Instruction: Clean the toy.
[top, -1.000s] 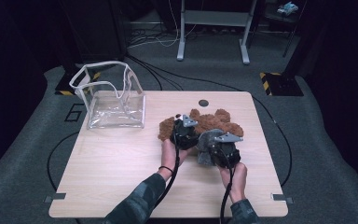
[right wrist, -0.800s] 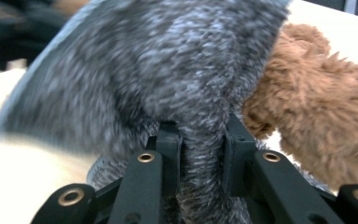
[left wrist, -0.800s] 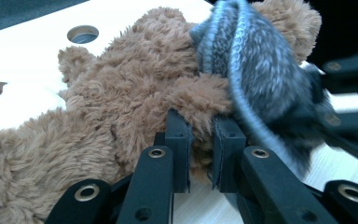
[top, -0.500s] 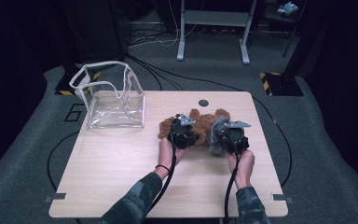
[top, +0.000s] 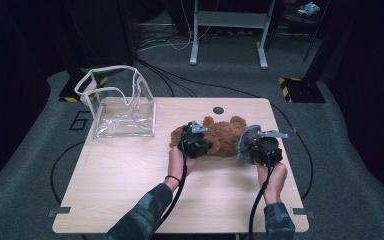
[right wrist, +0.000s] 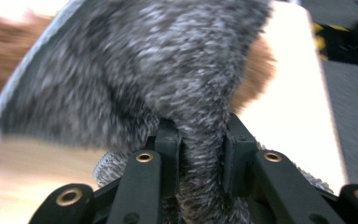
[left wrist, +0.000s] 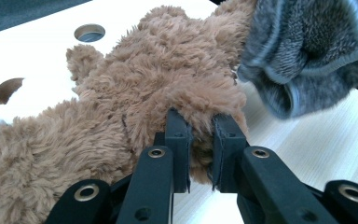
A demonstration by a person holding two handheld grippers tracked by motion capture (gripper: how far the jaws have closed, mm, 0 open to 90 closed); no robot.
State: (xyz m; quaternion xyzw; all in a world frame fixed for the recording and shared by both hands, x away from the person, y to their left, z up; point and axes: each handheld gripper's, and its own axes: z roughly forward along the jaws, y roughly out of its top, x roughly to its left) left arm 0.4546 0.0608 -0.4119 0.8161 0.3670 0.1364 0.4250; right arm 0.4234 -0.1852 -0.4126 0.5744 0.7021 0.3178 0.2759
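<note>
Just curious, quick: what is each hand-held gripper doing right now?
Left hand-held gripper: closed on the brown plush bear.
Right hand-held gripper: closed on the grey furry cloth.

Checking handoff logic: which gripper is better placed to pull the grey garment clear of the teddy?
Right. The right gripper is shut on the grey fleece garment, already drawn to the bear's right side. The left gripper is clamped on the brown teddy bear, so it probably serves best as the anchor.

Motion blurs the grey fur garment (right wrist: 135,74) throughout.
</note>
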